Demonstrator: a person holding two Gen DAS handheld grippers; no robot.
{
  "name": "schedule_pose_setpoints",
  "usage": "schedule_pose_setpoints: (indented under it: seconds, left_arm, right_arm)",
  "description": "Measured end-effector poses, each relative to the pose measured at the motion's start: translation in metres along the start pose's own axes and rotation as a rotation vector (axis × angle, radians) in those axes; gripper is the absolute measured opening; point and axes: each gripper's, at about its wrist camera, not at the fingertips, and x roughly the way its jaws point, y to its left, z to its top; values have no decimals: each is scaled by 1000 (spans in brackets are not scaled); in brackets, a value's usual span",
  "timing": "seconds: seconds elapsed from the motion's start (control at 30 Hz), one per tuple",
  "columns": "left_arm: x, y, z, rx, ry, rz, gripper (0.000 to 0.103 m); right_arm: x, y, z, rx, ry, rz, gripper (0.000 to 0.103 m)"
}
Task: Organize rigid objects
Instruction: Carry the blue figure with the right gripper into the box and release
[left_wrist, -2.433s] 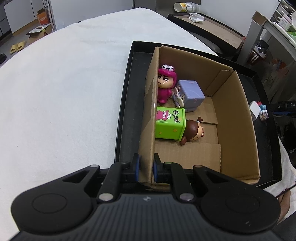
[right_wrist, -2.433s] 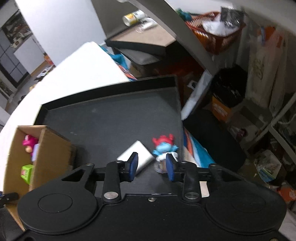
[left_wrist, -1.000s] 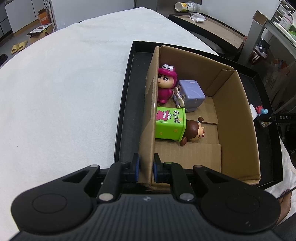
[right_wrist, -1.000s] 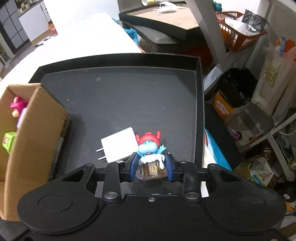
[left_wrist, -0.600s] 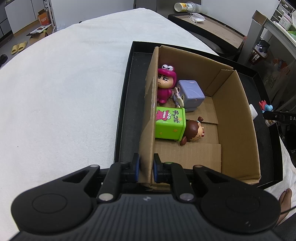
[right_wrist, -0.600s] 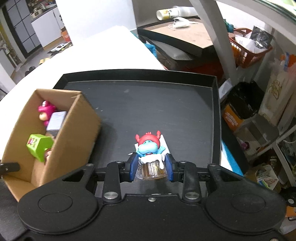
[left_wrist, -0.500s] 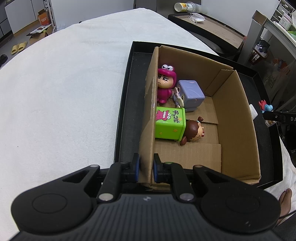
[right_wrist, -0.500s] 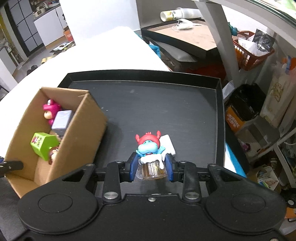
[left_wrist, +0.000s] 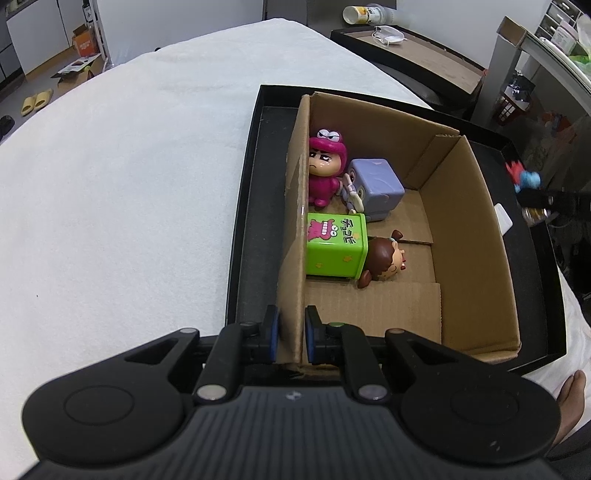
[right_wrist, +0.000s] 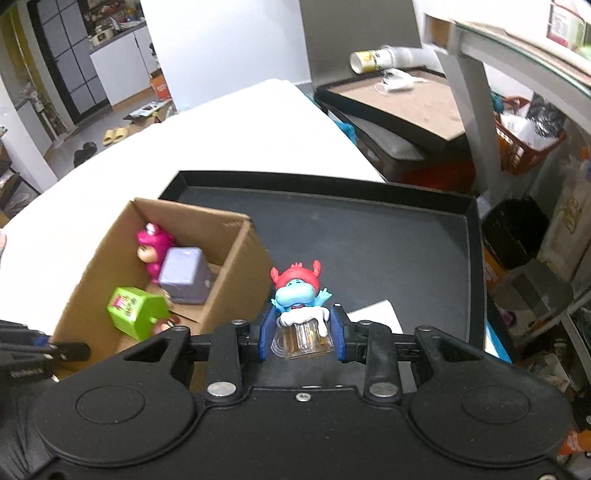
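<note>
Black tray (right_wrist: 369, 236) below, blue figurine (right_wrist: 297, 295) clamped in right gripper (right_wrist: 301, 332)

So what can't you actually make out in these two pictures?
- Charger, right wrist view: mostly hidden behind the right gripper and the blue figure it holds.
- Blue figure, left wrist view: small and blurred at the right edge.
- Brown-haired figure: body hidden by the green box.
- Box near corner: covered by the left gripper.
- Bare toes: cut by the gripper body.
</note>
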Motion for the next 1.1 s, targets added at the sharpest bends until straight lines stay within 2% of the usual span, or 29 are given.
schedule_pose_setpoints:
  seconds: [0.3,0.5,0.83,1.1]
  left_arm:
    - [0,-1,-3,21,-6,-9,13]
    - [0,1,-3,28,-10,-20,13]
    - [0,6,-4,30,-12,-52,13]
    - [0,7,-5,28,-10,-59,14]
  right_arm:
    - [-7,35,12,-56,-69,52,31]
    - [-1,58,18,-94,-78,61,31]
    - [25,87,20,-152,-63,17,31]
    - [33,88,18,-170,-79,-36,35]
